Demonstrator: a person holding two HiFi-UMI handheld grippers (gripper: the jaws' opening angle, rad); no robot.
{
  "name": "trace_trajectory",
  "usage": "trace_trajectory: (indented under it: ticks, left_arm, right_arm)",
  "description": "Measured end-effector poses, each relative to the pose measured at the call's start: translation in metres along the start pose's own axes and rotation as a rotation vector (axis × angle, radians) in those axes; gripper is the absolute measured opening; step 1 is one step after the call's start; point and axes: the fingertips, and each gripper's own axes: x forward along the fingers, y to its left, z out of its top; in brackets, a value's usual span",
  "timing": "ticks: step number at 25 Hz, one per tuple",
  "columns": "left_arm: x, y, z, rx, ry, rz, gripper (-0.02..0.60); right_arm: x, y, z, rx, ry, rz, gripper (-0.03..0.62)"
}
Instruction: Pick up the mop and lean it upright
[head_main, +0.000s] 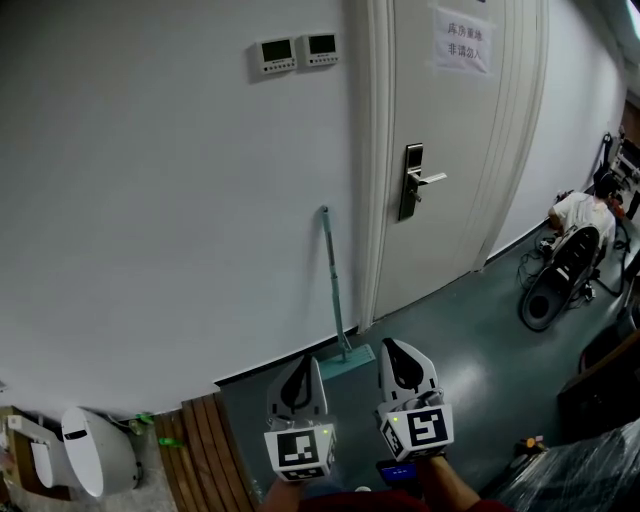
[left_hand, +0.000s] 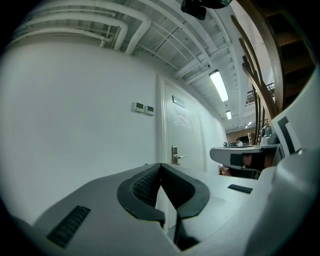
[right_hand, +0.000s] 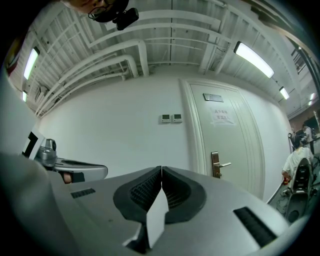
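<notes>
The mop stands upright against the white wall just left of the door frame. Its thin teal handle (head_main: 334, 285) runs down to a flat teal head (head_main: 345, 363) on the grey floor. My left gripper (head_main: 313, 362) and right gripper (head_main: 388, 346) are held side by side below the mop, pointing level toward the wall, apart from the mop. In the left gripper view the left gripper (left_hand: 160, 165) has its jaws closed together with nothing between them. The right gripper (right_hand: 161, 169) in its own view is likewise shut and empty. The left gripper's body covers part of the mop head in the head view.
A white door with a metal handle (head_main: 415, 182) and a paper sign (head_main: 462, 43) stands right of the mop. Two wall panels (head_main: 295, 52) hang above. A person (head_main: 585, 213) sits on the floor far right beside a black round machine (head_main: 547, 293). Wooden slats (head_main: 205, 450) lie lower left.
</notes>
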Motion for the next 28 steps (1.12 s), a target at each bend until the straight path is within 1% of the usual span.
trace_trajectory:
  ticks: [5, 10, 13, 15, 17, 21, 25, 28]
  left_arm:
    - [0.039, 0.038, -0.003, 0.017, 0.013, -0.020, 0.014]
    - [0.077, 0.073, 0.004, -0.015, -0.011, -0.044, 0.014]
    - [0.097, 0.095, -0.002, -0.011, -0.001, -0.056, 0.014]
    - [0.110, 0.105, 0.004, -0.019, -0.017, -0.069, 0.014]
    - [0.122, 0.114, 0.007, -0.022, -0.026, -0.080, 0.014]
    - [0.141, 0.126, -0.004, 0.003, -0.003, -0.096, 0.014]
    - [0.161, 0.130, -0.008, -0.006, -0.003, -0.107, 0.014]
    - [0.182, 0.127, -0.011, -0.017, -0.001, -0.113, 0.014]
  right_arm:
    - [0.051, 0.006, 0.001, -0.012, 0.000, -0.023, 0.018]
    - [0.101, 0.014, 0.003, -0.026, -0.004, -0.044, 0.018]
    - [0.127, 0.018, 0.002, -0.033, -0.005, -0.062, 0.018]
    - [0.143, 0.020, 0.002, -0.038, -0.005, -0.073, 0.018]
    - [0.156, 0.021, 0.001, -0.039, -0.007, -0.085, 0.018]
    - [0.176, 0.019, -0.004, -0.041, -0.006, -0.102, 0.018]
    - [0.194, 0.011, -0.012, -0.036, 0.000, -0.111, 0.018]
    - [0.210, -0.003, -0.014, -0.029, -0.027, -0.118, 0.018]
